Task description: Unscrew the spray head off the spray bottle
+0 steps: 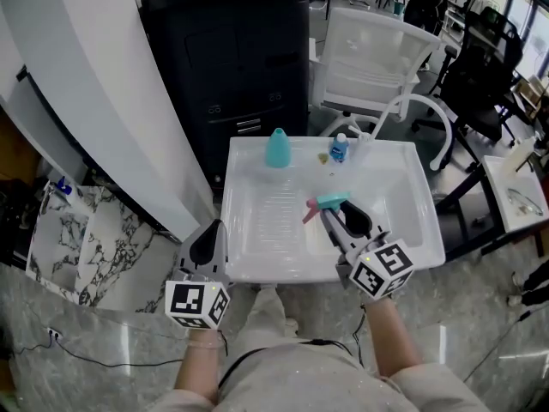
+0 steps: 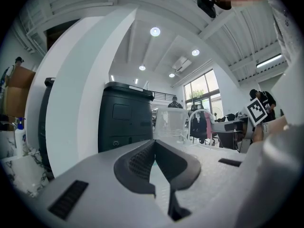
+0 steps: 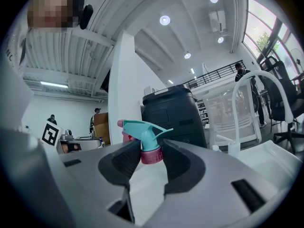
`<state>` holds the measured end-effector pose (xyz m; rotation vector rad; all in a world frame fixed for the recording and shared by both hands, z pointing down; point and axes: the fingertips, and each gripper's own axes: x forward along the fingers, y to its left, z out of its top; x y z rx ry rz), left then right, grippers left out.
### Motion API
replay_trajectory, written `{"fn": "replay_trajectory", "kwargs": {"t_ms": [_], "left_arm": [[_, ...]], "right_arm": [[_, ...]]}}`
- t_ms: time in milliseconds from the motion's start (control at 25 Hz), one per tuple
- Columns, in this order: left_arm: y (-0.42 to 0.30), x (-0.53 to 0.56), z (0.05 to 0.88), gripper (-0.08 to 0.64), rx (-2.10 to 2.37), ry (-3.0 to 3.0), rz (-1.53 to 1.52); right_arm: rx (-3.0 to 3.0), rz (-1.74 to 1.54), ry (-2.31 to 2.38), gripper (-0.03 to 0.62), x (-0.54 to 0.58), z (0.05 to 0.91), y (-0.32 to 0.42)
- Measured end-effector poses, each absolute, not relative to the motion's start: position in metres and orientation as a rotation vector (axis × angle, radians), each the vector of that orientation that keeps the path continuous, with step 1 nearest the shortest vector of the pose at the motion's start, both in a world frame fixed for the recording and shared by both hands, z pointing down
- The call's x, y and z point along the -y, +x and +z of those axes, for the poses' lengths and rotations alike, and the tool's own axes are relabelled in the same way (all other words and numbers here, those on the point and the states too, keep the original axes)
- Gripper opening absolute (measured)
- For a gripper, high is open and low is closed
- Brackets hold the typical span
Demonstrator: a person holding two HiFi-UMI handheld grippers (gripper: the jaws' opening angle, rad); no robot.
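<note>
The right tool (image 3: 151, 152) is pinching the pink collar of the spray head (image 3: 142, 129), its jaws partly spread around it, with the nozzle-to-trigger line lying crosswise to the jaws. In the head view the head is sitting at this tool's tip, over the sink (image 1: 257, 273), already free of the teal bottle (image 1: 277, 148). That bottle is standing upright and open-necked at about 11 o'clock from the right tool, well apart from it, on the sink's far ledge. The left tool (image 2: 154, 151) is pressed together on nothing and hanging outside the sink's near left corner; the bottle lies at 1 o'clock from it, so neither tool is near. The sink is also holding a small blue bottle (image 1: 339, 149) toward 12 o'clock; whether the teal bottle is holding liquid cannot be told.
</note>
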<state>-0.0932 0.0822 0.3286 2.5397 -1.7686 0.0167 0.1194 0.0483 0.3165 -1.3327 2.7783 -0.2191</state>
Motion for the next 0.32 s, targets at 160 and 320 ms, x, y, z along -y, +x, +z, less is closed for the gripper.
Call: {"fn": "replay_trajectory", "kwargs": {"t_ms": [160, 320], "left_arm": [[-0.0953, -0.0820, 0.3299, 0.006, 1.775, 2.529, 0.011], [-0.0973, -0.0818, 0.3313, 0.006, 1.781, 2.520, 0.011]], "right_arm": [[-2.778, -0.224, -1.328, 0.150, -0.0478, 0.3182, 0.1183], [-2.780, -0.228, -1.324, 0.150, -0.0474, 0.3200, 0.1171]]}}
